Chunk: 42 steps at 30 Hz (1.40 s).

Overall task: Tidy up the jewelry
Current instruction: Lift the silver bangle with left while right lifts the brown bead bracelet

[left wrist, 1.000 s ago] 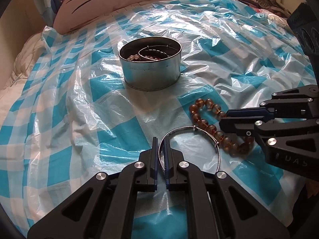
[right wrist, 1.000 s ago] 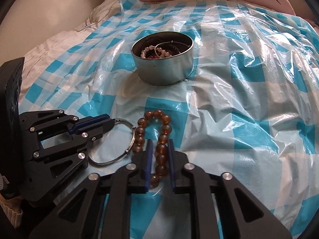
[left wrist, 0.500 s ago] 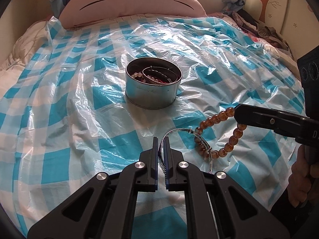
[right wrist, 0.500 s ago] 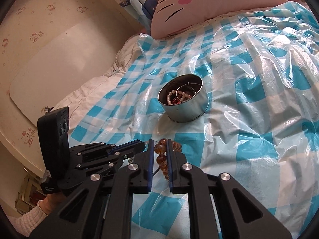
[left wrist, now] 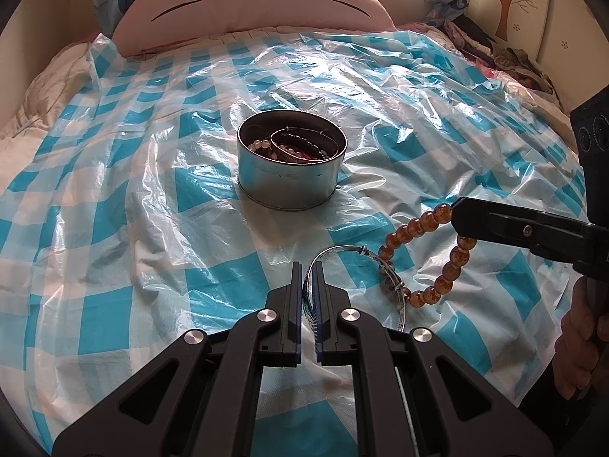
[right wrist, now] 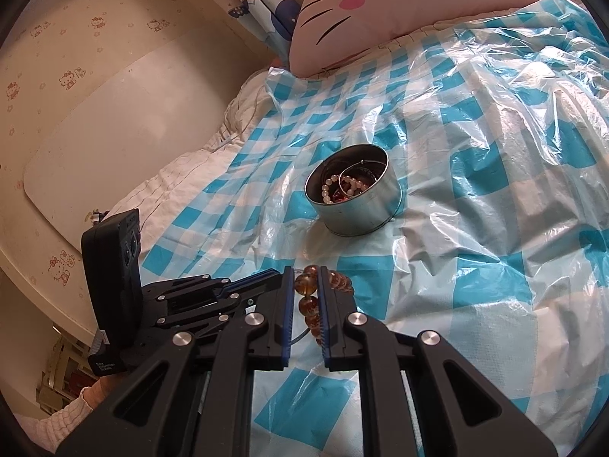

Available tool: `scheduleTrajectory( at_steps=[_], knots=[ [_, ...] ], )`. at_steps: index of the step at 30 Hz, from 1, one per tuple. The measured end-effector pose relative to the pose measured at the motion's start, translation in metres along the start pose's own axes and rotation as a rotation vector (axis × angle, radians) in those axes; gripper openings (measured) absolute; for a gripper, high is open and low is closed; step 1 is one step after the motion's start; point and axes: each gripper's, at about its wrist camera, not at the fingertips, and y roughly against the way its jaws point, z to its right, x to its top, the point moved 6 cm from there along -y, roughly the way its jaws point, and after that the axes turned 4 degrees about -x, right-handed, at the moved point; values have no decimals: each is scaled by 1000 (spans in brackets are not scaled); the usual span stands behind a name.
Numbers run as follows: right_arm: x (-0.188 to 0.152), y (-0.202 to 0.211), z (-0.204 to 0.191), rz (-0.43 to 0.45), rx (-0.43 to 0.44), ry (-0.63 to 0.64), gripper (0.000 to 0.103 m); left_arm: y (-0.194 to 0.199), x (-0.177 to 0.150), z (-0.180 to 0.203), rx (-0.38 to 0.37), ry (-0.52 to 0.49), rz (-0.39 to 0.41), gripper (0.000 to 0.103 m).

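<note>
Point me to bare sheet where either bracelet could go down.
Free: checked sheet left of the tin, and the stretch between tin and pillow. Crowded: near right, where the left claw grips the bangle beside the right claw holding the bead bracelet.

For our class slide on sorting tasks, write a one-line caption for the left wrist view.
Left gripper clamps a silver bangle, right gripper lifts an amber bead bracelet, near the round tin.

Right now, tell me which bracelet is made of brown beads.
The amber bead bracelet, clamped in the right gripper and hanging as a loop. The silver bangle in the left gripper is plain metal, and the beads in the tin are pale.
</note>
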Motion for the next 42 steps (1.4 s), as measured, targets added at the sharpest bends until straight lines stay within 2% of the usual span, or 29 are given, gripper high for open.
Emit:
scheduleTrajectory(
  at_steps=[15,19,24,25,26,27,30,32,34,35,36,37,40,42],
  knots=[
    [4,6,5,25,13,-22,13,-1,-1,-5,24,11,-7,5],
    [7,4,18,30,-36,-54,13,-2,-1,-7,22,19,-14,5],
    [7,-8,34,-13,-102,-88,14,-10,-4,-6,38,5,-44,5],
    [6,-12,36,-34,-115,-91,18,-12,-5,-6,41,3,-52,5],
    [4,-16,37,-52,-139,-87,36,-14,-6,-6,44,2,-61,5],
    [3,-18,37,-58,-178,-72,48,-16,-7,-6,51,1,-69,5],
    [3,-16,33,-30,-284,2,52,-20,-8,-8,65,5,-82,5],
    [-1,-22,36,-60,-352,29,53,-22,-9,-9,69,8,-88,5],
    [-9,-39,40,-142,-399,58,51,-26,-10,-8,79,-2,-101,5],
    [-12,-45,39,-166,-425,92,38,-28,-11,-7,88,-12,-105,5],
    [-15,-49,35,-180,-432,124,21,-28,-11,-6,94,-20,-107,5],
    [-17,-51,30,-188,-426,149,14,-28,-11,-5,96,-25,-106,5],
    [-17,-48,22,-168,-360,159,13,-26,-10,-2,91,-37,-97,5],
    [-12,-37,18,-120,-264,115,13,-22,-9,1,88,-47,-81,4]
  ],
)
